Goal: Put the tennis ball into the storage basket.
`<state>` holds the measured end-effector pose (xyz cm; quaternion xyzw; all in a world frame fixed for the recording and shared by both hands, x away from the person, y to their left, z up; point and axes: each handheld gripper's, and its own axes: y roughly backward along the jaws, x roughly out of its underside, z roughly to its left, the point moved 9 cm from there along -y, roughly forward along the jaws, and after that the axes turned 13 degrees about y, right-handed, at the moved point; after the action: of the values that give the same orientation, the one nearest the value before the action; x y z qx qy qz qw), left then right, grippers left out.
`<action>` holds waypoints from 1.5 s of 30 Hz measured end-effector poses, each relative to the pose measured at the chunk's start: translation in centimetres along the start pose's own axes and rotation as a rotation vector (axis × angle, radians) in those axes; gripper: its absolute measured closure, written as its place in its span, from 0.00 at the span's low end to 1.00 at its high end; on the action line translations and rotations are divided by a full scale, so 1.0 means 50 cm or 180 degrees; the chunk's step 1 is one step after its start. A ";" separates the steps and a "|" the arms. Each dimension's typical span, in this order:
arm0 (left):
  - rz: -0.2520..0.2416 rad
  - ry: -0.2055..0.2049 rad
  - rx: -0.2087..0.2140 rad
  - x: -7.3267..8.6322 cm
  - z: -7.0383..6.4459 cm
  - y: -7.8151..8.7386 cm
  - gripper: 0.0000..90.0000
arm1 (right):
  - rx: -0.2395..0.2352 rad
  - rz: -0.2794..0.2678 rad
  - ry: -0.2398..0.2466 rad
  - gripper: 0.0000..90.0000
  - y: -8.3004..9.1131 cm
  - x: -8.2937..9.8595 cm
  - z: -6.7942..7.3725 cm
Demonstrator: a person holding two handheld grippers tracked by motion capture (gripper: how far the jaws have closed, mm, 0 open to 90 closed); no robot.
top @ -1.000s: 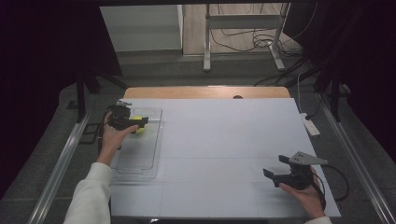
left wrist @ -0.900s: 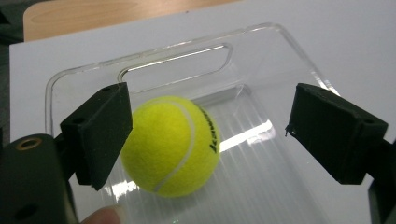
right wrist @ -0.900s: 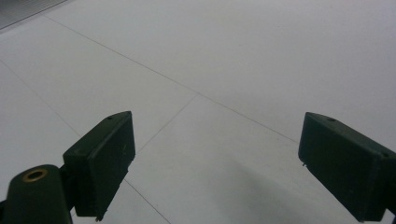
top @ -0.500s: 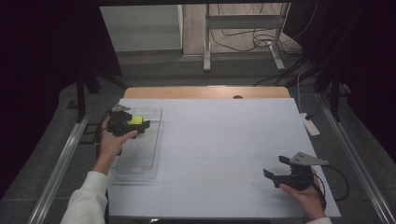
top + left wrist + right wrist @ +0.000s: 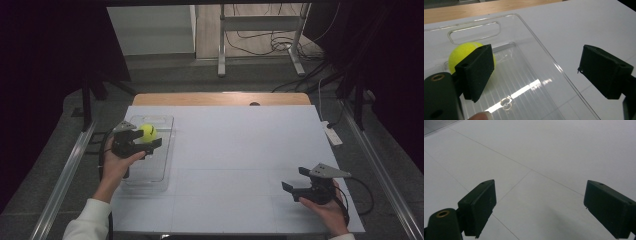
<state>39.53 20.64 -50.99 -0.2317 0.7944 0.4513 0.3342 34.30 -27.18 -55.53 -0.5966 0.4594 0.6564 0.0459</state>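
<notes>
A yellow tennis ball (image 5: pixel 147 132) lies at the far end of a clear plastic tray (image 5: pixel 151 170) on the left of the white table. My left gripper (image 5: pixel 145 139) hovers over the tray just on the near side of the ball, open and holding nothing. In the left gripper view the ball (image 5: pixel 461 53) sits partly behind the left jaw, and the gap of the left gripper (image 5: pixel 537 70) spans the tray's ribbed floor (image 5: pixel 524 82) and its right rim. My right gripper (image 5: pixel 295 179) rests open at the near right of the table, and the right gripper (image 5: pixel 541 205) has bare tabletop between its jaws.
The white table top (image 5: pixel 240 150) has a wooden strip (image 5: pixel 220 98) along its far edge. A small white object (image 5: pixel 332 135) lies at the table's right edge. Metal rails run along both sides, and a stand with cables is on the floor beyond.
My left gripper has drawn back toward the near side, away from the ball, which stays at the tray's far end. The right gripper has not moved.
</notes>
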 end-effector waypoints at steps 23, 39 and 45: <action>-0.0057 -0.0181 0.0353 0.102 -0.080 0.064 0.15 | 0.0019 0.0003 -0.0008 0.12 0.002 0.001 -0.002; 0.0046 -0.0223 0.0420 0.159 -0.097 0.054 0.15 | 0.0022 -0.0067 -0.0035 0.12 0.007 -0.006 -0.007; 0.0073 -0.0269 0.0438 0.164 -0.103 0.050 0.15 | 0.0023 -0.0068 -0.0026 0.12 0.008 -0.006 -0.008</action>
<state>30.73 16.81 -53.74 -0.1797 0.8112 0.4089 0.3773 34.46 -27.55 -55.03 -0.5987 0.4552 0.6566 0.0569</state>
